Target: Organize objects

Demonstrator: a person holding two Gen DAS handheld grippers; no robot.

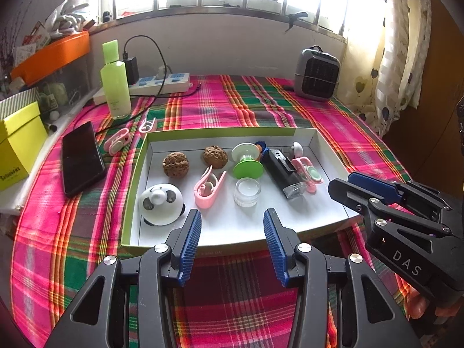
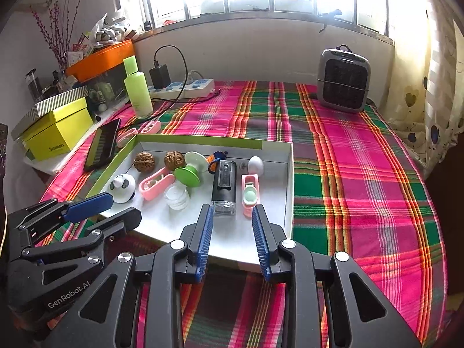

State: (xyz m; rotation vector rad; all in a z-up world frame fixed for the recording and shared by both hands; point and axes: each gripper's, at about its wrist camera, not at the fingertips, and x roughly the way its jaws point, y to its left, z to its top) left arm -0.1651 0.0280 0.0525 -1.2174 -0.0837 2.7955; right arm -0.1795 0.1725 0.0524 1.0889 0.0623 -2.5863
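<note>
Left gripper [image 1: 232,220] is hovering at the tray's [image 1: 220,132] near edge, jaws apart, gripping nothing. Inside are lying panda [image 1: 161,203], pink clip [image 1: 207,187], jar [image 1: 247,191], perhaps a lighter [image 1: 282,172]. Right gripper [image 2: 232,217] is hanging narrowly parted, empty.

Inside the shallow tray [image 1: 139,174] are lying two walnuts [image 1: 175,164] [image 1: 215,157], one panda-faced gadget [image 1: 161,204], two pink clips [image 1: 208,187] [image 1: 307,174], one clear jar [image 1: 247,192], one green-and-white spool [image 1: 247,161], one black device [image 1: 285,174] and one white egg shape [image 2: 255,164]. Two more pink clips [image 1: 117,142] [image 1: 148,124] are lying outside the tray, beside one phone [image 1: 81,158]. One green bottle [image 1: 115,81], one power strip [image 1: 162,82] and one heater [image 1: 317,75] are standing farther back.
</note>
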